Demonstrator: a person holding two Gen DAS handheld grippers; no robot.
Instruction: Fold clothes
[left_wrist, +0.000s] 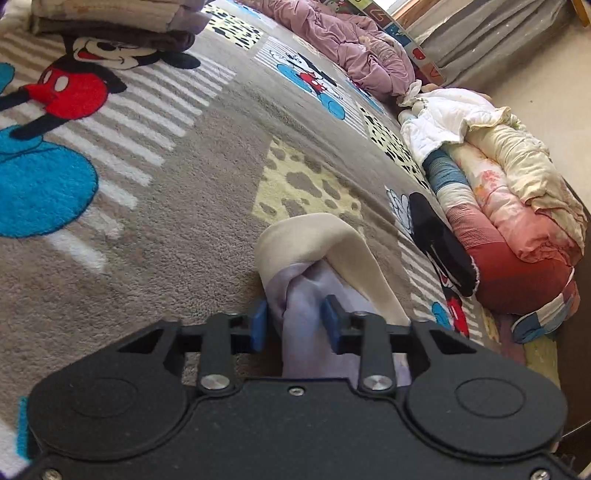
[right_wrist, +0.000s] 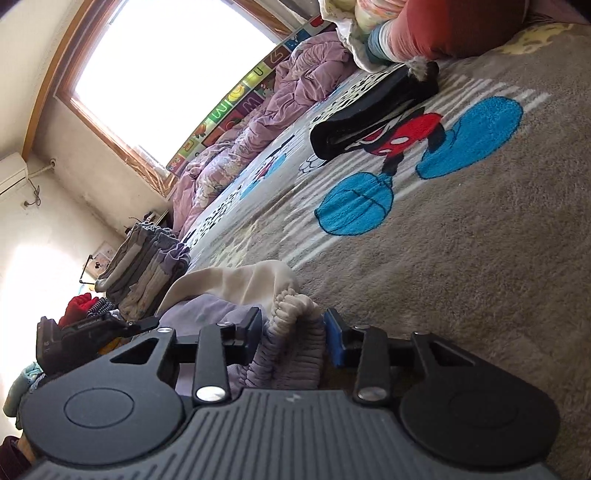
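- Left gripper has its blue pads pinching a bunched fold of the lilac garment, whose cream lining flops forward onto the rug.
- Right gripper is clamped on the same garment's ribbed waistband, low over the rug, near its front edge.
- Folded clothes sit stacked at the rug's far side.
- Risk, as a judgement: both grips hold thin bunches, so pulling apart could slip the cloth free or fold it crooked.
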